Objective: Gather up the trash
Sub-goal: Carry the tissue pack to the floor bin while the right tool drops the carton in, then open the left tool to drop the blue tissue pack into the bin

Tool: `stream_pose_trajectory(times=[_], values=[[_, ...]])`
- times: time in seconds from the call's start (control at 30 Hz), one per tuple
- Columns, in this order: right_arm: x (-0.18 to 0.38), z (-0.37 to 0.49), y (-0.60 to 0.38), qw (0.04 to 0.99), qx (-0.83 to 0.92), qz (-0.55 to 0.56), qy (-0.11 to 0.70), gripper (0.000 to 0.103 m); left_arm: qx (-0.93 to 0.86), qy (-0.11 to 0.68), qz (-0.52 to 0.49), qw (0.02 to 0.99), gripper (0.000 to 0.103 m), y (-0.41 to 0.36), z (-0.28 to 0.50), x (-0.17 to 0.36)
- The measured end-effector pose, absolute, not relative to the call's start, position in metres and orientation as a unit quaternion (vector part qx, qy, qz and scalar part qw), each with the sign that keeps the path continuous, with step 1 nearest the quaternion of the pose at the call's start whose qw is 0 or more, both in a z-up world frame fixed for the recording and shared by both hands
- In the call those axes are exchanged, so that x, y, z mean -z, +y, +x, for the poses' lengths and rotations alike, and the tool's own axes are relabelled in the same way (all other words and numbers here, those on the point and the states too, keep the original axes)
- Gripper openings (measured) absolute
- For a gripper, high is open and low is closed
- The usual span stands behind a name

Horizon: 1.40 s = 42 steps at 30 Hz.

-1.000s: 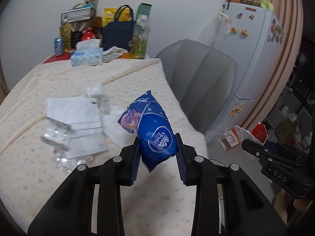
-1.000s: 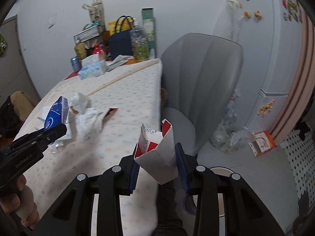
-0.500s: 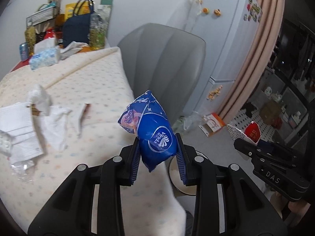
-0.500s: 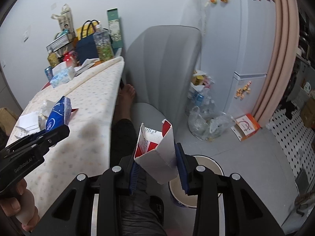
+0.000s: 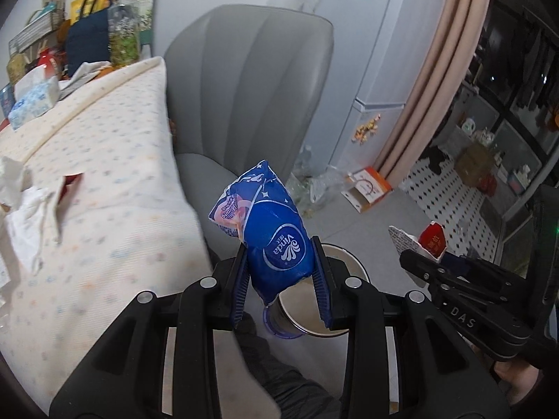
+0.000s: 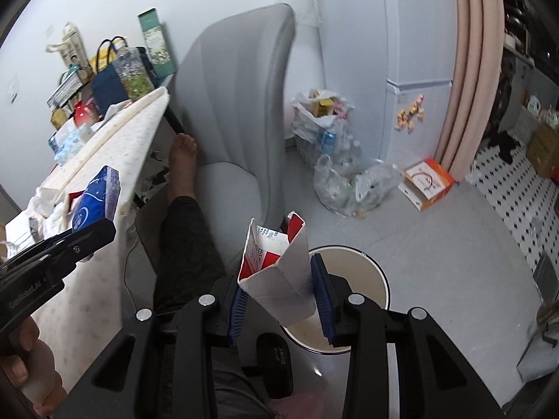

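Blue glossy film, printed "Vinda" in white, forms the crumpled tissue wrapper [image 5: 276, 241] clamped in the left hand-held gripper [image 5: 281, 286] above the round white bin [image 5: 353, 269]. A torn red-and-white paperboard carton [image 6: 279, 272] is gripped by the right hand-held gripper [image 6: 279, 302], marked "DAS", over the same bin. Crumpled white tissues [image 5: 24, 206] are left on the dotted cloth of the bench [image 5: 115, 181].

Bin mouth [image 6: 349, 300] lies open below, hemmed by chair [image 6: 237, 104] and table [image 5: 104, 174]
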State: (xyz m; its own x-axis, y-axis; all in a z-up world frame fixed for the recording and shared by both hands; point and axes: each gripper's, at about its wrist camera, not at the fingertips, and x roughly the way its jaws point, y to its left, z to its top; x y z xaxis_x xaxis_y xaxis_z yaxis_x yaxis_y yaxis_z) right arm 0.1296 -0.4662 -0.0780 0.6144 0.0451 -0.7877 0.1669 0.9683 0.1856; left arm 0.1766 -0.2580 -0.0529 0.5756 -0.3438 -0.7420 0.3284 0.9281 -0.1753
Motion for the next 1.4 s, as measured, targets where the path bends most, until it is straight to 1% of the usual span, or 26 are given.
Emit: stream_pose_trajectory(times=[0.23,0.3,0.43,0.5,0.57,0.6,0.67,0.9,1.2,1.27,1.3,1.33,1.37,1.4], values=[[0.112,0.143,-0.490,0.879,0.035,0.146,0.453,0.035,0.191,0.442,0.007,0.876,0.033,-0.290,0.189,0.071],[0.121,0.148,-0.496,0.876,0.036,0.151,0.457,0.036,0.188,0.447,0.009,0.875,0.033,-0.294,0.193,0.075],[0.135,0.159,-0.505,0.874,0.046,0.150,0.460,0.046,0.181,0.456,0.011,0.872,0.033,-0.302,0.199,0.083],[0.141,0.161,-0.512,0.872,0.049,0.158,0.461,0.054,0.180,0.459,0.013,0.870,0.033,-0.303,0.202,0.087],[0.145,0.161,-0.518,0.871,0.056,0.161,0.460,0.060,0.180,0.461,0.017,0.869,0.033,-0.306,0.203,0.089],[0.146,0.159,-0.521,0.872,0.058,0.162,0.459,0.065,0.181,0.462,0.019,0.868,0.033,-0.307,0.204,0.091],[0.147,0.157,-0.528,0.872,0.062,0.167,0.455,0.070,0.184,0.465,0.022,0.866,0.033,-0.311,0.205,0.094],[0.135,0.132,-0.555,0.875,0.091,0.189,0.436,0.072,0.206,0.480,0.034,0.852,0.033,-0.332,0.208,0.104],[0.119,0.096,-0.606,0.876,0.143,0.214,0.409,0.073,0.259,0.499,0.065,0.825,0.034,-0.398,0.203,0.121],[0.116,0.092,-0.614,0.875,0.151,0.217,0.405,0.073,0.263,0.504,0.075,0.819,0.038,-0.410,0.202,0.124],[0.115,0.090,-0.617,0.875,0.154,0.219,0.402,0.073,0.263,0.503,0.075,0.820,0.047,-0.414,0.201,0.124],[0.115,0.088,-0.621,0.875,0.156,0.221,0.401,0.073,0.266,0.501,0.077,0.820,0.064,-0.417,0.200,0.123],[0.115,0.087,-0.624,0.875,0.159,0.222,0.400,0.073,0.269,0.496,0.079,0.822,0.073,-0.419,0.198,0.122],[0.115,0.087,-0.627,0.875,0.162,0.222,0.399,0.073,0.272,0.488,0.079,0.825,0.086,-0.420,0.196,0.119]])
